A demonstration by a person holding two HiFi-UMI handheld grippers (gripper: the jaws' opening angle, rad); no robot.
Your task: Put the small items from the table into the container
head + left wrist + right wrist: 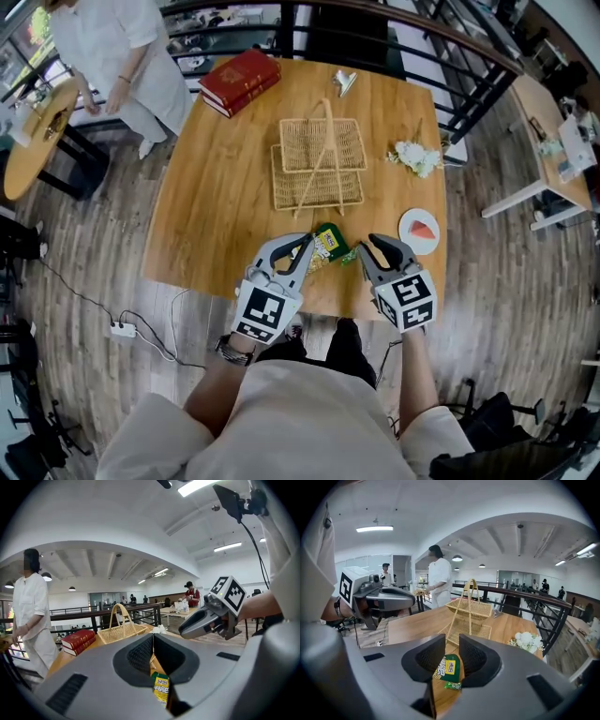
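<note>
A green and yellow snack packet [328, 245] lies on the wooden table [216, 197] near its front edge, between my two grippers. My left gripper [306, 247] is shut with nothing in it, its tips at the packet's left edge. In the left gripper view the packet [161, 689] shows just under the shut jaws [153, 638]. My right gripper [367, 247] stands partly open to the packet's right. In the right gripper view the packet [449, 666] shows through the gap of the jaws [452, 640], untouched. The two-tier wicker basket [319, 165] stands behind the packet at the table's middle.
Red books [240, 81] lie at the back left and a metal clip [344, 82] at the back. White flowers [416, 157] and a plate with a watermelon slice [419, 231] sit at the right. A person in white [122, 56] stands beyond the table's left corner.
</note>
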